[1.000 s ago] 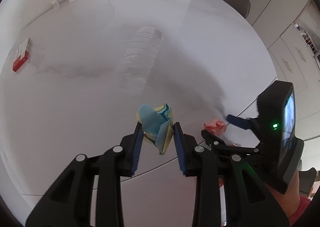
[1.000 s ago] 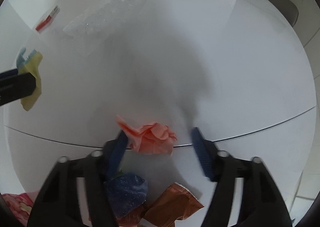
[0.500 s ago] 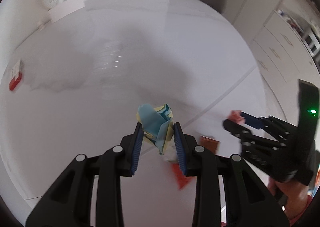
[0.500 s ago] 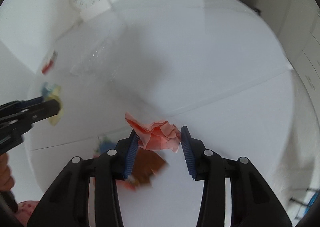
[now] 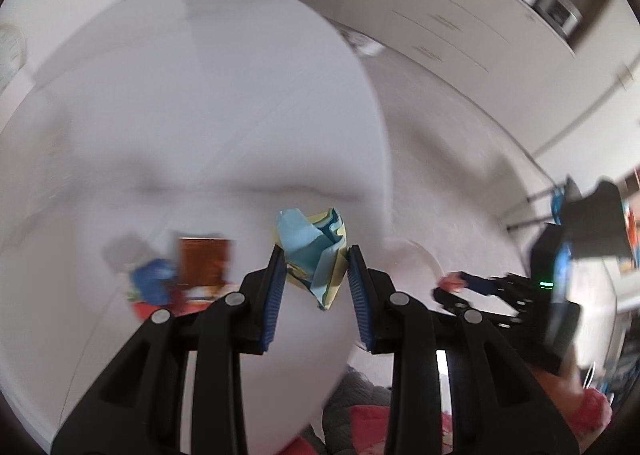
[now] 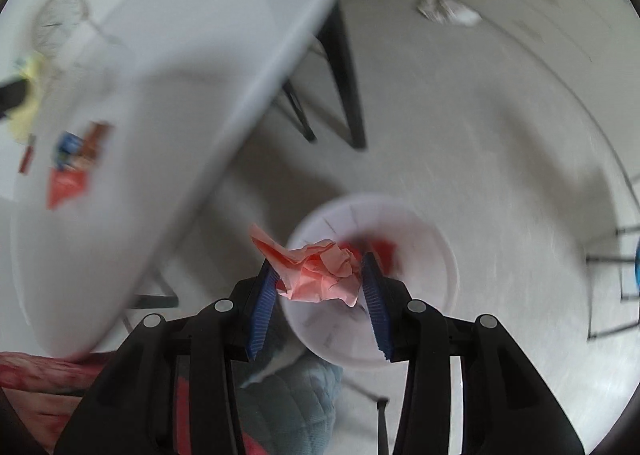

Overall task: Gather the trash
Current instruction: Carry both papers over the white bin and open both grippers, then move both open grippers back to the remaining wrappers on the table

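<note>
The blue ribbed fingers (image 5: 276,287) of the left gripper (image 5: 316,279) are clamping a crumpled blue-and-yellow paper wad (image 5: 314,255) between them, and the wad is hanging above the near edge of the white round table (image 5: 192,103), its lower tip pointing down between the pads. To the left of it, lying on the tabletop, a small heap of blurred wrappers (image 5: 180,275) is showing blue, brown and red patches. To the right, beyond the table's rim, the pale rim of a white bin (image 5: 416,255) is peeking out on the floor, and further right the right gripper (image 5: 452,283) is reaching in with a scrap of pink at its tip. In the right wrist view, the same wrappers (image 6: 76,163) are lying on the tilted-looking table (image 6: 180,55) at the far left, with the yellow of the paper wad (image 6: 24,111) in the left gripper visible at the left edge. The right gripper (image 6: 320,283) is pinching a crumpled pink paper ball (image 6: 320,271) firmly between its blue fingers (image 6: 376,295), holding it directly over the open white bin (image 6: 424,255), which is standing on the light floor beside the dark table legs (image 6: 344,67). Something red is lying blurred inside the bin, too smeared to identify.
</note>
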